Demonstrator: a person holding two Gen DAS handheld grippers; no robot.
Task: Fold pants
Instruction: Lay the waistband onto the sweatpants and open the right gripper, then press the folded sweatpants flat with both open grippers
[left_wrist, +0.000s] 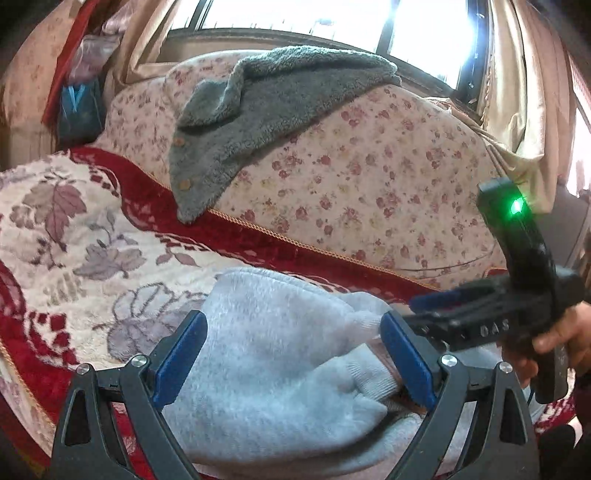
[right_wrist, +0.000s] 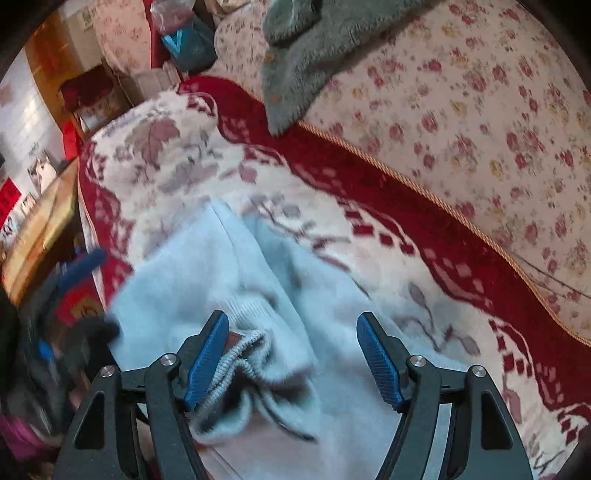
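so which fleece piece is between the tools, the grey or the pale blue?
The pale blue pants, bunched on the red-and-cream blanket between both open tools. The grey fleece lies apart, draped over the floral cushion.

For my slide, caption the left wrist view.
Open left gripper poised over light blue pants on a floral blanket.

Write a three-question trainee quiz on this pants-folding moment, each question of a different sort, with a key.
1. True or false: the left claw is shut on the light blue pants.
2. Multiple choice: the grey fleece garment lies on (A) the floral cushion, (B) the floor, (C) the pants.
3. Fill in: the right claw is open above the pants' ribbed ____.

Key: 1 false, both its fingers stand wide apart over the cloth; 2 A; 3 waistband.
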